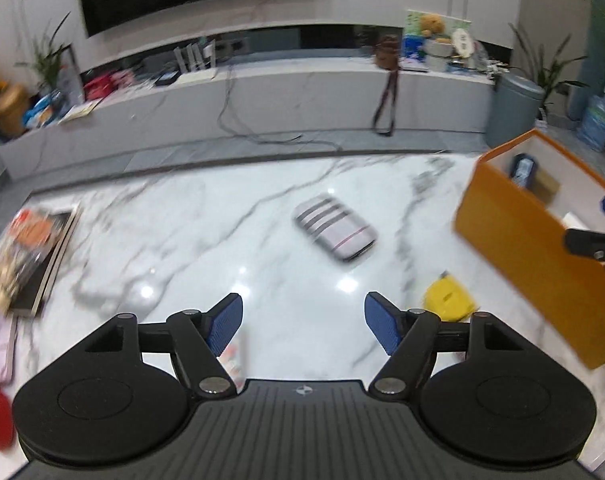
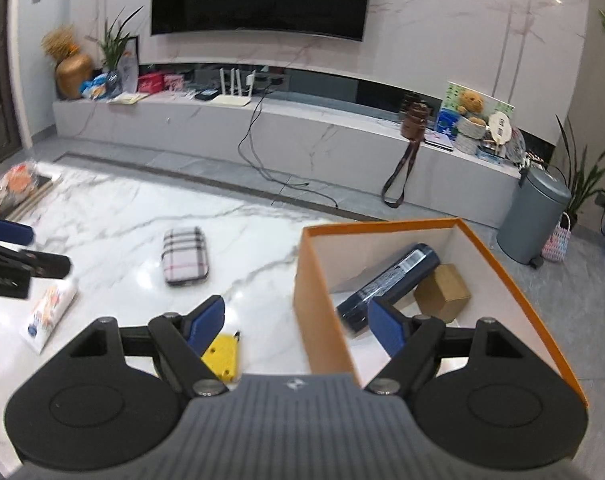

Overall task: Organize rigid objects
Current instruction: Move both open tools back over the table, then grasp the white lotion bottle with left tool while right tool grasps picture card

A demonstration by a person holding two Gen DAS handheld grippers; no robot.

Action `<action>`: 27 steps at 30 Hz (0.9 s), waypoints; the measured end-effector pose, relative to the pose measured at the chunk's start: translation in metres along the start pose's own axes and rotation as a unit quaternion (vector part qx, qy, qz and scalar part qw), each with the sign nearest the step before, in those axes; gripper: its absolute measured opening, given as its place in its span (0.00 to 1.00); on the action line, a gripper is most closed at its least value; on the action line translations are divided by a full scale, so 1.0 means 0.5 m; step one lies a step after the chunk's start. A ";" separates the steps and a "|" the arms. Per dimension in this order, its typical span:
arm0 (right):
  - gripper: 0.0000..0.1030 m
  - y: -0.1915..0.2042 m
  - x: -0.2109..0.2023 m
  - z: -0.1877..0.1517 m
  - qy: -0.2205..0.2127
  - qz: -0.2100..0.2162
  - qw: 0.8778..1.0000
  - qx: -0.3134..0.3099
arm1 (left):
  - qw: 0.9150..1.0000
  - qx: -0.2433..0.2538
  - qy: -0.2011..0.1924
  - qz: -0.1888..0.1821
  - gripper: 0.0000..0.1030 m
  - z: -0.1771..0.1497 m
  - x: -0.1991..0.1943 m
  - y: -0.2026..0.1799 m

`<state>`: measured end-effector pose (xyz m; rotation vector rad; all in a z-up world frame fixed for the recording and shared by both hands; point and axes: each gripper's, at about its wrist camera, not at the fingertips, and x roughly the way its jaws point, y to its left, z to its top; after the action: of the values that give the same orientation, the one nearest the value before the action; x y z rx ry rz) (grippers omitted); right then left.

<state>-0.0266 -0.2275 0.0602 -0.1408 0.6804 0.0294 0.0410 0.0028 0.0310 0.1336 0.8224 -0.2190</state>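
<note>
Marble tabletop [image 1: 262,320] fills both views, white with grey veins; your left gripper [image 1: 303,322] sits low centre of the left wrist frame, fingers spread wide, nothing between the blue pads [image 1: 225,326]; your right gripper [image 2: 296,326] is low centre of the right wrist frame, also spread wide and holding nothing, its right finger over the inside of the orange box [image 2: 326,320], its left finger outside the box wall; box stands at right of both frames, open top; inside it a dark blue cylinder [image 2: 388,282] lies on its side, touching a small brown carton [image 2: 442,292] at its right; plaid case [image 1: 334,226] lies flat mid-frame on the marble, well apart from the box; yellow block [image 2: 221,356] sits just left of the box wall, partly hidden behind your right gripper's left finger; in the left wrist view it is lower right, near the box; white packet [image 2: 48,312] lies at left of the right wrist frame, just below your left gripper's arm; books and packets [image 1: 30,256] are blurred at far left edge, contents unclear.
</note>
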 end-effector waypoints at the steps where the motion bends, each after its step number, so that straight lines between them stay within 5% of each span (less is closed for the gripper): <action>1: 0.76 0.007 0.001 -0.006 0.003 0.000 1.000 -0.006 | 1.000 -0.007 -0.001 0.002 0.80 -0.013 0.001 0.015; 13: 0.78 0.047 0.016 -0.095 0.055 0.035 0.997 -0.035 | 0.994 -0.109 -0.015 0.016 0.80 -0.147 0.037 0.151; 20: 0.79 0.078 0.035 -0.122 0.050 0.057 0.997 0.026 | 0.991 -0.132 -0.038 0.011 0.80 -0.150 0.060 0.174; 27: 0.80 0.117 0.065 -0.183 0.038 0.034 0.998 0.043 | 0.992 -0.120 -0.042 0.005 0.80 -0.146 0.087 0.167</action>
<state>-0.0627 -0.1829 -0.0376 -0.0365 0.7617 0.0604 0.0380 0.0926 -0.0475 -0.0977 0.7580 -0.1148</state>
